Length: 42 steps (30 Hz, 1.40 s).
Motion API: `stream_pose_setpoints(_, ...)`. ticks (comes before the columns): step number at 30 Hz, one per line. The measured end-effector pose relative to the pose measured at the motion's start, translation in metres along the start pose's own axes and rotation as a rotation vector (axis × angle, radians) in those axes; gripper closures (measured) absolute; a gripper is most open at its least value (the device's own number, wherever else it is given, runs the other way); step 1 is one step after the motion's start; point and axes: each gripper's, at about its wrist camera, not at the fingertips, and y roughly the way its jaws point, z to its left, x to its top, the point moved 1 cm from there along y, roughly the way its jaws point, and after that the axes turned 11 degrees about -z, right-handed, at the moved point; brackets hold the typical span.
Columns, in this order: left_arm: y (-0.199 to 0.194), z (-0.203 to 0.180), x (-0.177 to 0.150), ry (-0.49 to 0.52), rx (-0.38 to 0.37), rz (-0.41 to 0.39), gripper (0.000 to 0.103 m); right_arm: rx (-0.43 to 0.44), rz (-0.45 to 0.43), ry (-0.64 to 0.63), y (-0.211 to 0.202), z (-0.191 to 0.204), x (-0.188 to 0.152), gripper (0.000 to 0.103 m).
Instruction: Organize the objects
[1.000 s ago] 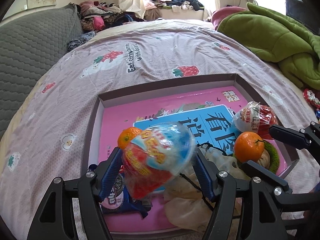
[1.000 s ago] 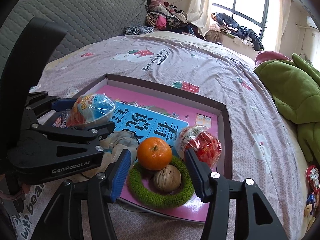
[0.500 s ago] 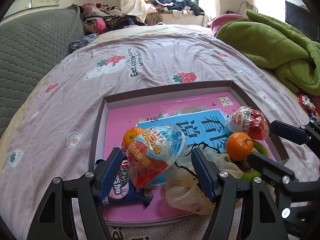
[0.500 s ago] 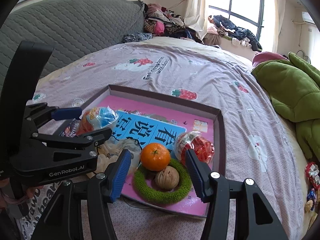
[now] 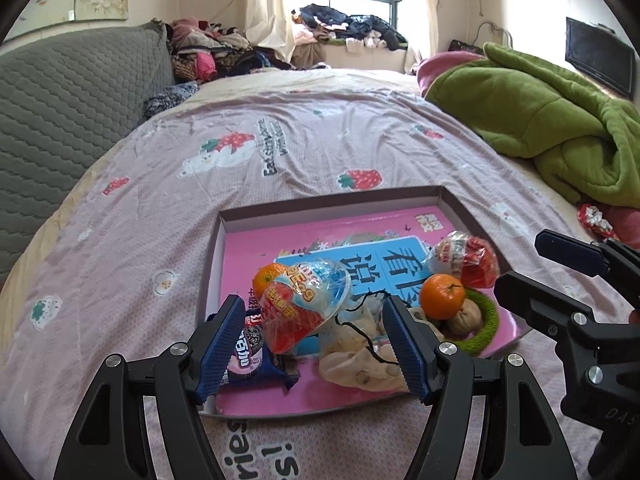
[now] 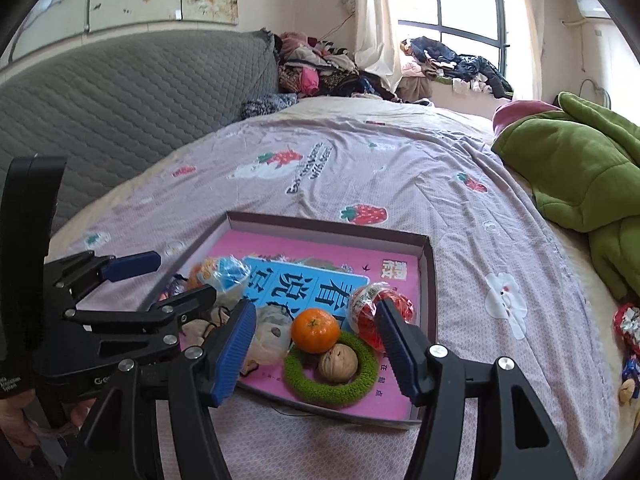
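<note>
A shallow brown tray (image 5: 320, 202) on the bed holds a pink book and several items. Among them are a plastic-wrapped jelly cup (image 5: 304, 300), an Oreo packet (image 5: 250, 350), a beige bag (image 5: 360, 346), two oranges, a walnut (image 6: 338, 362) in a green ring (image 6: 304, 384), and a red-white wrapped sweet (image 6: 378, 306). My left gripper (image 5: 312, 346) hovers open over the tray's near edge, its pads clear of the cup. The right gripper (image 6: 316, 346) has its jaws opening, and one orange (image 6: 315, 330) sits beyond them untouched.
A green blanket (image 5: 560, 120) is heaped at the right of the bed, with loose sweet wrappers (image 6: 628, 324) below it. A grey quilted headboard (image 6: 120, 92) runs along the left, and clothes are piled by the window. A hand (image 6: 20, 420) shows at the lower left.
Both grippers have drawn back and upward from the tray, so its contents look smaller. The right fingers now stand wider apart. The jelly cup stays in the tray.
</note>
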Motion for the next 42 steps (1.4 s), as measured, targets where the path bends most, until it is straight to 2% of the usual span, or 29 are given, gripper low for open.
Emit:
stream_pose_setpoints(17, -0.068, -0.005, 0.007, 0.005, 0.025, -0.080, 0.030, -0.048, -0.129, 0.077, -0.057, -0.004, 0.015, 0.031)
stream_pose_setpoints(29, -0.103, 0.000, -0.015, -0.016, 0.013, -0.094, 0.029, -0.091, -0.117, 0.076, -0.083, -0.004, -0.013, 0.031)
stream_pose_setpoints(42, -0.113, 0.004, -0.047, -0.020, 0.026, -0.074, 0.029, -0.095, -0.065, 0.082, -0.091, 0.000, -0.054, 0.031)
